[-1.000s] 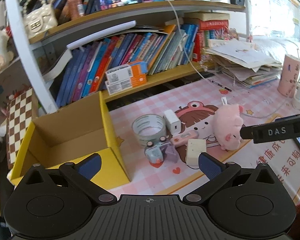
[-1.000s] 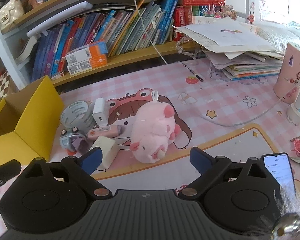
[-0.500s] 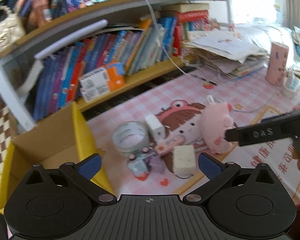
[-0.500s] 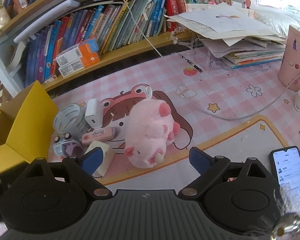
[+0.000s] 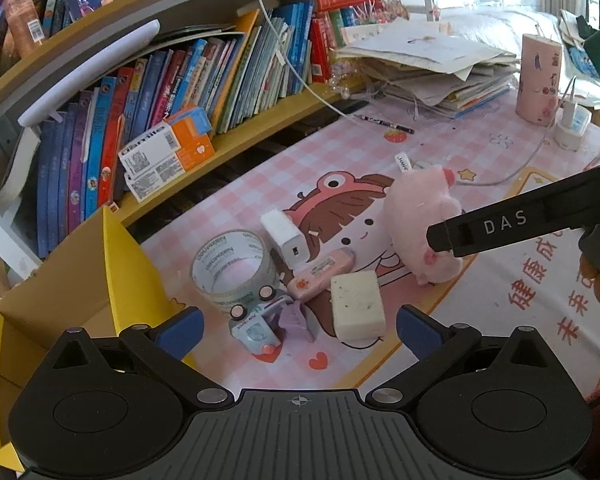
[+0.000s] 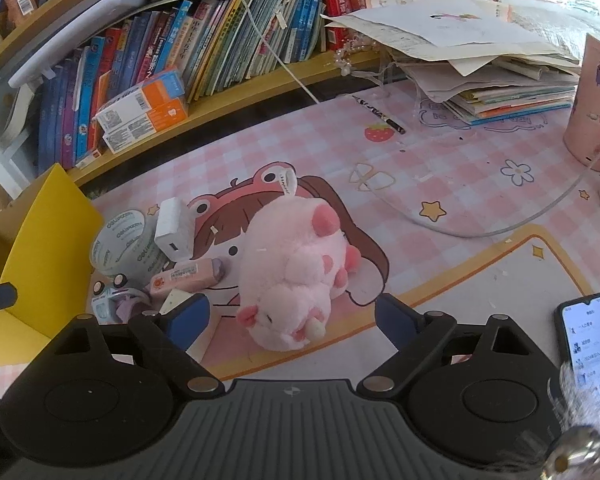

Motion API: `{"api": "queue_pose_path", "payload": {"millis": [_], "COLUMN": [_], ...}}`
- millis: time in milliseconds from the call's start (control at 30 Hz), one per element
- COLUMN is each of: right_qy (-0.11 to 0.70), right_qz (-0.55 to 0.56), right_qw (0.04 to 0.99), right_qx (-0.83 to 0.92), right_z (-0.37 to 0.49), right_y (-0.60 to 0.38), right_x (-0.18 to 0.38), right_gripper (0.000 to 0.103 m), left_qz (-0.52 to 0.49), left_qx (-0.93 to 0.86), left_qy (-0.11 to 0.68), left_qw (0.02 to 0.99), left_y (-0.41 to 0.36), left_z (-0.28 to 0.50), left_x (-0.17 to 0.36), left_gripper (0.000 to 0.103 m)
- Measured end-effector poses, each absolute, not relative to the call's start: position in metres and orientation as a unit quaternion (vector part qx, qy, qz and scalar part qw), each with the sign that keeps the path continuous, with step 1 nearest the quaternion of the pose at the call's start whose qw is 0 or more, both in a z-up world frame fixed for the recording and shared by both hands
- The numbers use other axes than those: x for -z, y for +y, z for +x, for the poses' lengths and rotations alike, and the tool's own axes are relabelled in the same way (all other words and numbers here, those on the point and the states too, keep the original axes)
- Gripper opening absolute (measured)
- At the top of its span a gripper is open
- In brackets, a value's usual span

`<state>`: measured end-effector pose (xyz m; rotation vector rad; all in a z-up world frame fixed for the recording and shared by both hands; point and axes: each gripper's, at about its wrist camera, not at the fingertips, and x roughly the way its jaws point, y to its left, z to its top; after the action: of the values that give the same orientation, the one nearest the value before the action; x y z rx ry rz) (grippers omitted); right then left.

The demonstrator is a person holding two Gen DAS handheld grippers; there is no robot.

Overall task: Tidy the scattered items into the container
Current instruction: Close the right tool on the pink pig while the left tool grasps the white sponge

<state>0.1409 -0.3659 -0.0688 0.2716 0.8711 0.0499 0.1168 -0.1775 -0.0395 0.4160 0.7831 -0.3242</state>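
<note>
The left gripper (image 5: 298,330) pointed down at the pink checked surface (image 5: 452,152) with its jaws spread wide and nothing between them. Just beyond its tips lay a speckled white sponge block (image 5: 356,304) and a small toy car (image 5: 256,320) on its side. Behind the sponge sat a pink correction tape marked with an orange flower (image 5: 320,274), a white charger (image 5: 286,238) and a clear tape roll printed "OSUPIZEN" (image 5: 230,270). Left of the sponge stood the yellow cardboard box (image 5: 128,256), open, with nothing visible inside. Only this view showed the box's interior and a black arm lettered "DAS" (image 5: 512,224) crossing in front of the pink plush pig (image 5: 416,216).

The right gripper (image 6: 292,318) had just been closing its jaws a little, yet they stood released on either side of the pig (image 6: 296,268), not pressing it. Only this view showed a lit phone (image 6: 590,338) right of the pig. Beyond the pig were a pen (image 6: 378,114), a paper stack (image 6: 480,60) and a shelf of books (image 6: 172,52) holding orange and white cartons (image 6: 144,112).
</note>
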Motion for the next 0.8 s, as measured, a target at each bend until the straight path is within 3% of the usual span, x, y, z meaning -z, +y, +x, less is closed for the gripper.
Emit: {"api": "queue_pose_path", "payload": {"millis": [800], "right_qy": [0.442], "right_qz": [0.117], "right_qw": [0.889], "right_qx": [-0.024], "right_z": [0.165], "right_y": [-0.359], "right_x": [0.085], "right_gripper": [0.080], "left_qz": [0.227], "left_qx": [0.185], "left_qy": [0.393], "left_qw": [0.872], "left_y": [-0.189], "left_z": [0.136], "left_x": [0.061], "left_gripper": [0.101]}}
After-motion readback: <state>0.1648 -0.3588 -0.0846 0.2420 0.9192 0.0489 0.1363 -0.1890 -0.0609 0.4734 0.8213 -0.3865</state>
